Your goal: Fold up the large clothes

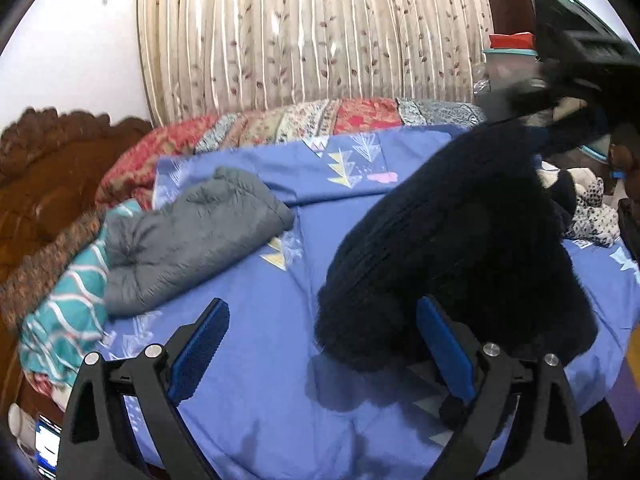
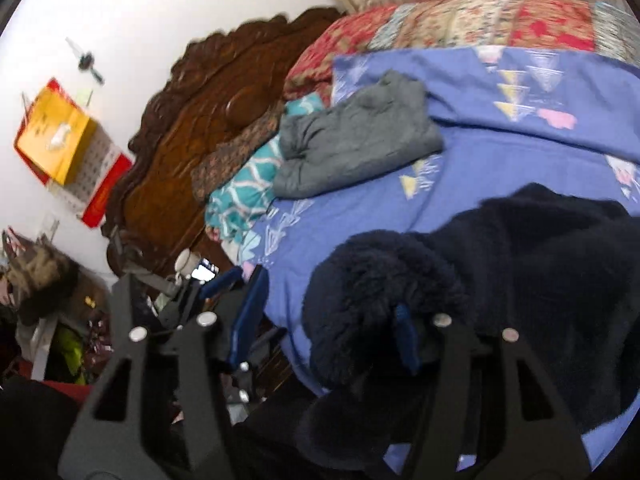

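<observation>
A large dark navy fleece garment [image 1: 460, 240] lies bunched on the blue bedsheet [image 1: 256, 420]; it also shows in the right wrist view [image 2: 500, 280]. My left gripper [image 1: 320, 352] is open just above the sheet, its right finger touching the garment's near edge. My right gripper [image 2: 324, 316] has its jaws spread; the fleece drapes over its right finger [image 2: 404, 340], and nothing is pinched. In the left wrist view the right gripper [image 1: 576, 48] appears blurred at the upper right, above the garment's raised end.
A folded grey garment [image 1: 188, 236] lies on the sheet at the left, also in the right wrist view [image 2: 352, 144]. Teal patterned cloth [image 1: 64, 312], a patchwork quilt [image 1: 320, 120] and a carved wooden headboard [image 2: 192, 128] border the bed. Curtains [image 1: 312, 32] hang behind.
</observation>
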`<state>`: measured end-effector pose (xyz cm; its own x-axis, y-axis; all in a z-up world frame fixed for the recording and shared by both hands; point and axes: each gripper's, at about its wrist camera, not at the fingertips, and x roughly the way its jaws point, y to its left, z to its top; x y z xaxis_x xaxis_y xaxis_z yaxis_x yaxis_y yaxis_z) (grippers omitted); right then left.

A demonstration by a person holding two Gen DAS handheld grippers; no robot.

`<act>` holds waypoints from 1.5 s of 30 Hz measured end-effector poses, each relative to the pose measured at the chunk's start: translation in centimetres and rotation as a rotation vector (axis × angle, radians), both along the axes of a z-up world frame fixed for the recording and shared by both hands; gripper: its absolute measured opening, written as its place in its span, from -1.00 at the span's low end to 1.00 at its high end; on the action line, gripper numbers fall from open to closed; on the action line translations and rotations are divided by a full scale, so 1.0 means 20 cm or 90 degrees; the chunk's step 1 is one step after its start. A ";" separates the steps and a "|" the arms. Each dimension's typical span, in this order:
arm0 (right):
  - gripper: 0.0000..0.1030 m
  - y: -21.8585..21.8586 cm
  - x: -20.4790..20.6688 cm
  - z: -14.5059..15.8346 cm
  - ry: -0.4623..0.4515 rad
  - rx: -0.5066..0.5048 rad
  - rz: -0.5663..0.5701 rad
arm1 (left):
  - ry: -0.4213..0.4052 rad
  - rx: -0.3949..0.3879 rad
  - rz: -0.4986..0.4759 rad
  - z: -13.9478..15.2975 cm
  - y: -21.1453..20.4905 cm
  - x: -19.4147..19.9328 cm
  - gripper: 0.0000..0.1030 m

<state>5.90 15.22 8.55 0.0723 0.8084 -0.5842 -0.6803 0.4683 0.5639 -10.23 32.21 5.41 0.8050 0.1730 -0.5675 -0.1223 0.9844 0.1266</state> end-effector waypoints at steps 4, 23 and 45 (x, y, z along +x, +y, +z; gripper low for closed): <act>0.27 -0.25 0.03 -0.04 0.022 0.042 -0.050 | -0.008 -0.041 -0.050 0.04 -0.08 -0.05 1.10; 0.33 0.33 -0.06 0.05 0.168 0.046 0.126 | 0.020 0.070 -0.018 -0.16 -0.25 0.20 0.27; 0.48 -0.58 -0.29 -1.00 0.255 -0.037 -0.174 | 0.100 -0.101 0.087 -0.23 0.37 0.09 0.19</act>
